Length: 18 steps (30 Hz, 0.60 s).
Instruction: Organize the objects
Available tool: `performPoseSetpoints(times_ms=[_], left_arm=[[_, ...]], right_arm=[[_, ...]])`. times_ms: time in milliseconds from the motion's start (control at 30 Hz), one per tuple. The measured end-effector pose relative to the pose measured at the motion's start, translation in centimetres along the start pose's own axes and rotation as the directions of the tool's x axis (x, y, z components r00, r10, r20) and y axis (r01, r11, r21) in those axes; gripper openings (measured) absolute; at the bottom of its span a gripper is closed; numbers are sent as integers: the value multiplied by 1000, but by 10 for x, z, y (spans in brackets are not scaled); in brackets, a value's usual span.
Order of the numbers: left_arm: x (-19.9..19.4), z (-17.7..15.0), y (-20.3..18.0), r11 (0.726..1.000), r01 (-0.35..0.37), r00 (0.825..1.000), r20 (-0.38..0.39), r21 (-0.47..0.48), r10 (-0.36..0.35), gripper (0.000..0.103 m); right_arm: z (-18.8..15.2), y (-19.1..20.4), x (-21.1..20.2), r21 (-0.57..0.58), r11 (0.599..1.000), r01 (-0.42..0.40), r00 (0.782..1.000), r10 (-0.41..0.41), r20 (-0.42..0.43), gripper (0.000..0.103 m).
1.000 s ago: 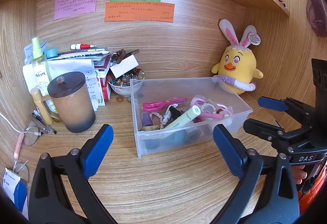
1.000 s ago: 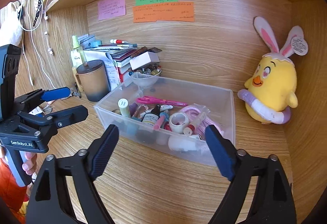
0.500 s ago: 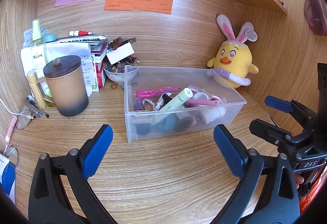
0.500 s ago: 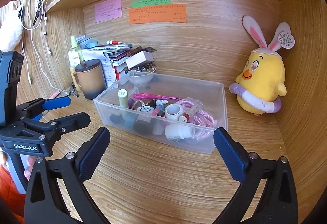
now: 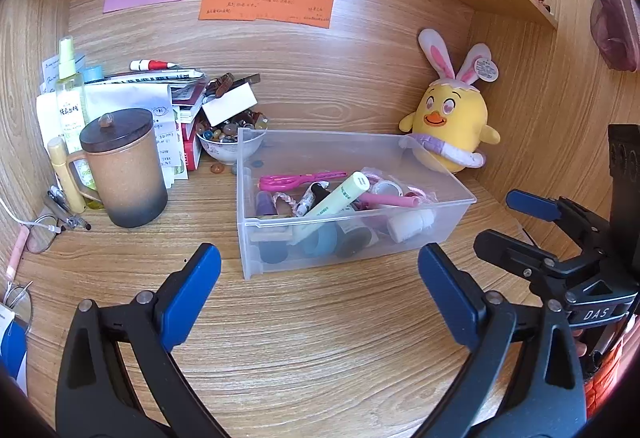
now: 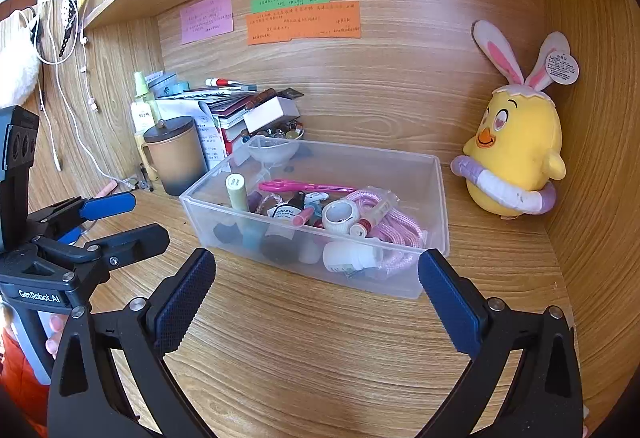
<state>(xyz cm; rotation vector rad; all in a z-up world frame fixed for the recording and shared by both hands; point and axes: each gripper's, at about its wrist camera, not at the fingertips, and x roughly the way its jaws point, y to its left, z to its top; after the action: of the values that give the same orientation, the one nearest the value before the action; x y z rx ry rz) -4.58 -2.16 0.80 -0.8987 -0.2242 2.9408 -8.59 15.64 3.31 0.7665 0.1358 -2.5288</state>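
Clear rectangular plastic bin (image 5: 352, 206) on the wooden desk (image 5: 320, 338), near the back wall, crowded with small items: a pale green capped tube (image 5: 340, 196), pink scissors (image 5: 300, 179), a roll of white tape (image 6: 339, 215), coiled pink cord (image 6: 394, 228). Just beyond its right end, a yellow plush chick with rabbit ears (image 5: 450, 118); to its left, a lidded brown ceramic mug (image 5: 126, 170).

Left gripper (image 5: 320, 274) spread wide, empty, short of the bin. Right gripper (image 6: 316, 278) likewise released, nothing between the pads.

Probably a pause between placements. Next: choose a stray item beside the bin, then reach without nudging it.
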Motion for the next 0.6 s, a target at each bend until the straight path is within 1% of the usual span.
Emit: performPoseSetpoints(times_ms=[600], left_arm=[[-1, -1, -2, 1000, 5, 1000, 5, 3, -5, 100]], right_arm=[[1, 1, 0, -2, 1000, -7, 1000, 7, 1, 101]])
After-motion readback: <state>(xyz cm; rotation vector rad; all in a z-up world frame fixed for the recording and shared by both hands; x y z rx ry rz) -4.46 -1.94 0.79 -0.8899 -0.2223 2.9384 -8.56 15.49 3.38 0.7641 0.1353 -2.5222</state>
